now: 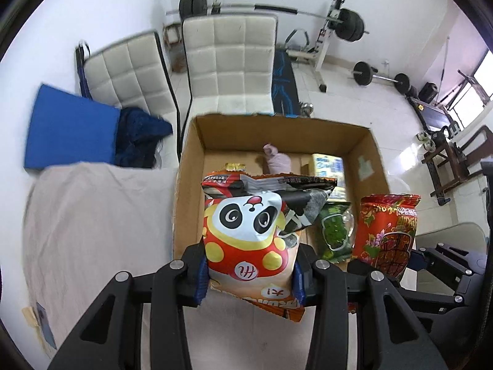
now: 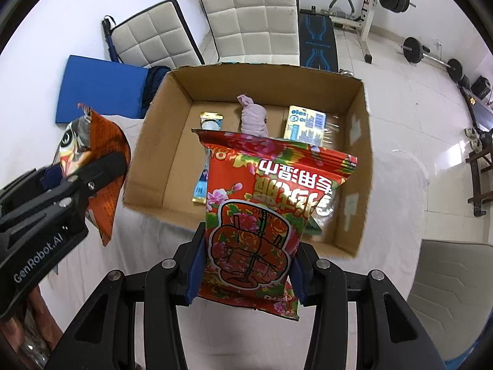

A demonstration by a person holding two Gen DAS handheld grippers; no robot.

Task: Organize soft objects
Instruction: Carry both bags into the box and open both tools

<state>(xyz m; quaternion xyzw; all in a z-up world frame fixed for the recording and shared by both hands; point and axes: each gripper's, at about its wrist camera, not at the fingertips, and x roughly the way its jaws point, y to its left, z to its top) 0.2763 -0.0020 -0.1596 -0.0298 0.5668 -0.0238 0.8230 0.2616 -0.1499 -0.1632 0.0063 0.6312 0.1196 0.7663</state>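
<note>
Where both held bags hang, open cardboard box (image 2: pixel 172 117) just beyond.

Cardboard box (image 2: pixel 172 141) on cloth-covered table (image 1: pixel 92 231), two chairs (image 1: pixel 229 61) behind, mat (image 1: pixel 69 129) left.

**Cloth-covered table with the box on it**

My work surface is a table (image 1: pixel 92 231) under a pale, wrinkled cloth (image 2: pixel 160 277). A cardboard box (image 2: pixel 154 160), top open, sits directly on the cloth, near the table's far edge. On the box floor I see a small pink-lilac cloth bundle (image 2: pixel 253 118) in the middle at the back, a yellow-and-blue packet (image 2: pixel 305 123) to its right, a narrow gold-edged sachet (image 2: pixel 209 129) to its left, and a green snack bag (image 1: pixel 334 231) nearer the front. At the cloth's near left edge lies something small, bluish with tan tape (image 1: pixel 40 317); too blurred to tell what it is.
</note>
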